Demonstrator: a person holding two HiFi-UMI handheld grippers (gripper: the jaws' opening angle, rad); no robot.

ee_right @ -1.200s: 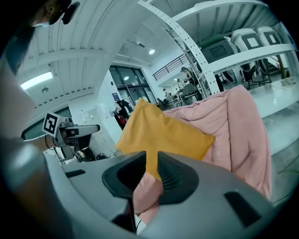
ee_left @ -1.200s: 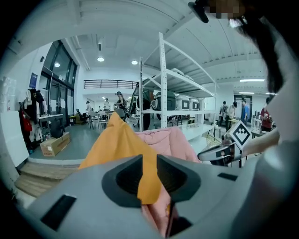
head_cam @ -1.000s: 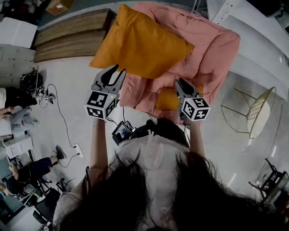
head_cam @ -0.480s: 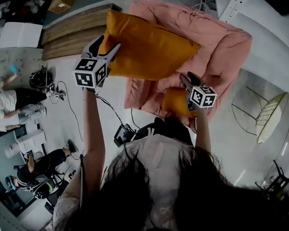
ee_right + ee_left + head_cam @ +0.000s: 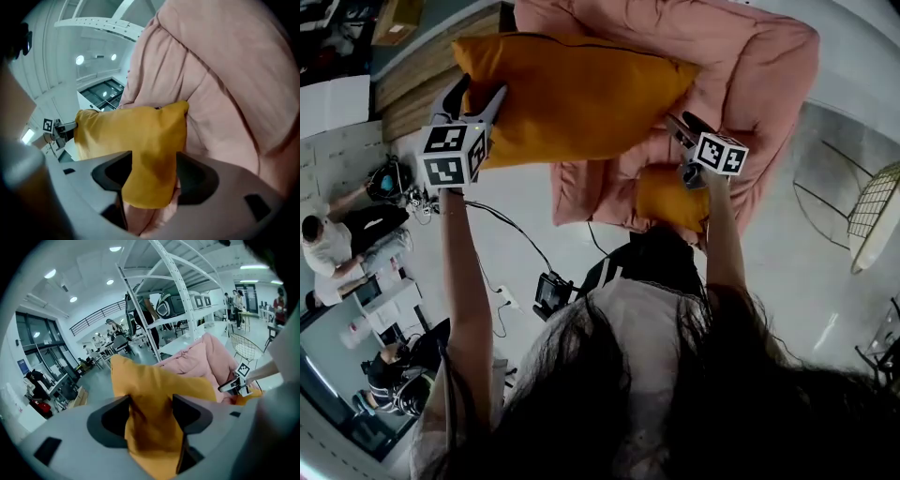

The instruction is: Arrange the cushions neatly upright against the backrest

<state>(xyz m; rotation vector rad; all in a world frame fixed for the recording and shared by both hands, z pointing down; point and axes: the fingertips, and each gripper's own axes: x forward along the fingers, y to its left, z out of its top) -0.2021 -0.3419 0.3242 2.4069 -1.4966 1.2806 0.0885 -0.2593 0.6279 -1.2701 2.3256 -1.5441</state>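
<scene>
the large orange cushion (image 5: 572,94) is hanging crosswise over the pink armchair (image 5: 769,103), not yet standing against the backrest (image 5: 694,23); a smaller orange cushion (image 5: 670,199) is lying on the seat below, also waiting. your left gripper (image 5: 476,94) and right gripper (image 5: 684,124) have just been opening, each with a corner of the large cushion between its slackened jaws. your arms are crowding the seat; a wire chair (image 5: 874,202) and a floor cable (image 5: 517,242) are lying nearby.

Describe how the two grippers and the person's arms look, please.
The left gripper and the right gripper each have a light grey body, two dark curved jaws and a white cube with black square markers. The forearms are bare, without sleeves.
</scene>
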